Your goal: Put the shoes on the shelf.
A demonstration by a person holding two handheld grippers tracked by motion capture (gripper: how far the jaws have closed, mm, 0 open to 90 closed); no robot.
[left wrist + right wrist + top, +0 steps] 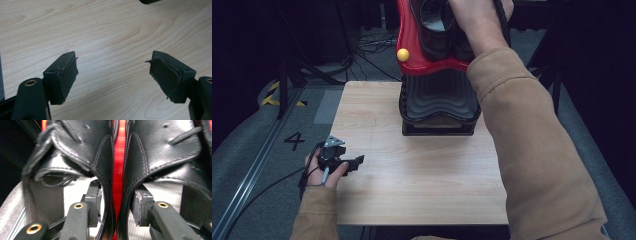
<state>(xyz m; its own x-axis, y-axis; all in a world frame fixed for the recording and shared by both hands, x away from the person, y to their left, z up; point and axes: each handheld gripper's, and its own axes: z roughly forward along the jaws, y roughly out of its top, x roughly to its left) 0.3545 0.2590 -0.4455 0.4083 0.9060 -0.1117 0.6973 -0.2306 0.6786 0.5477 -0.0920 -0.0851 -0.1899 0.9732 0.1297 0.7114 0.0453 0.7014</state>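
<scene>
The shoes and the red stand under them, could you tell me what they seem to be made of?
The shoes look like black leather or a lookalike: smooth, faintly glossy, with stitched seams, punched eyelets and laces. The red stand looks like moulded plastic, glossy, with a bright highlight along its curved edge. Its black base seems to be ribbed plastic or rubber; which one is hard to tell.

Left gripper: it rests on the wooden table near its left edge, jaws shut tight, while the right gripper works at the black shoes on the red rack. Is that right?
Not quite. The left gripper is open, not shut: the left gripper view shows its jaws standing wide apart over bare table, nothing between them. The rest holds: the high view shows it near the table's left edge, and the right gripper is at the black shoes on the red rack.
</scene>
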